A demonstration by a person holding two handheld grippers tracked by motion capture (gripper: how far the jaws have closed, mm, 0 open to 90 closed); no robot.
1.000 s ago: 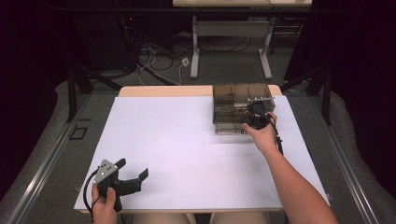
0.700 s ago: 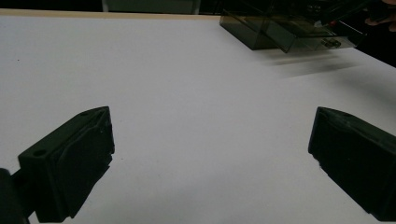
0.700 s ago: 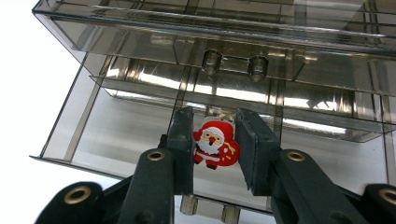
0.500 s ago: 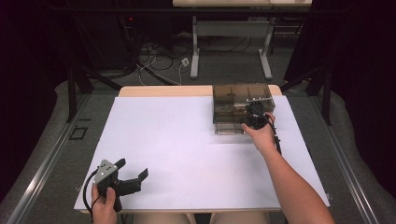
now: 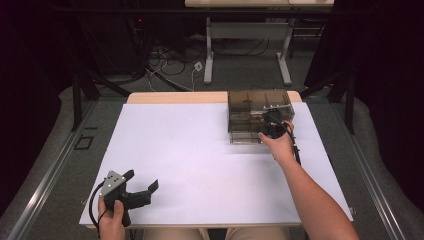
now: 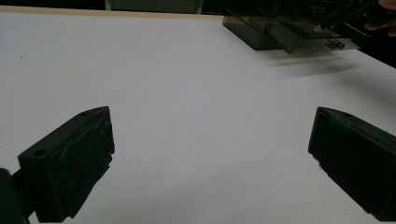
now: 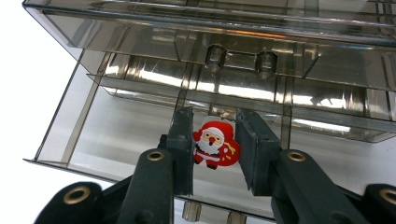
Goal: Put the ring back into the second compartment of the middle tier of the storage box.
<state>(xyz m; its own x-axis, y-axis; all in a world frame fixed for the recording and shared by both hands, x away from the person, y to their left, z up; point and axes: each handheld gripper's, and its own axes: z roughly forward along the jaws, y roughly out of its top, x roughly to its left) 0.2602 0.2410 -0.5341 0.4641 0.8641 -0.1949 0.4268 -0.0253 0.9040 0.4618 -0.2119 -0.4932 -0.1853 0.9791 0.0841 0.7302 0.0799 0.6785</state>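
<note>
A small red-and-white Santa figure [image 7: 214,143] sits between the pads of my right gripper [image 7: 215,154], which is shut on it. It hangs just over the pulled-out lower drawer [image 7: 116,135] of a smoky clear plastic drawer box [image 5: 257,106] at the far right of the white table. In the high view my right gripper [image 5: 270,128] is at the box's front. My left gripper [image 5: 141,179] rests at the near left edge of the table, held upright in a hand. Its jaws stand wide open with nothing between them, as the left gripper view [image 6: 210,154] shows.
The white tabletop [image 5: 200,150] spreads between the two hands. The drawer box [image 6: 289,28] lies far off to the upper right in the left gripper view. Beyond the table are desk legs and cables on the floor [image 5: 175,70].
</note>
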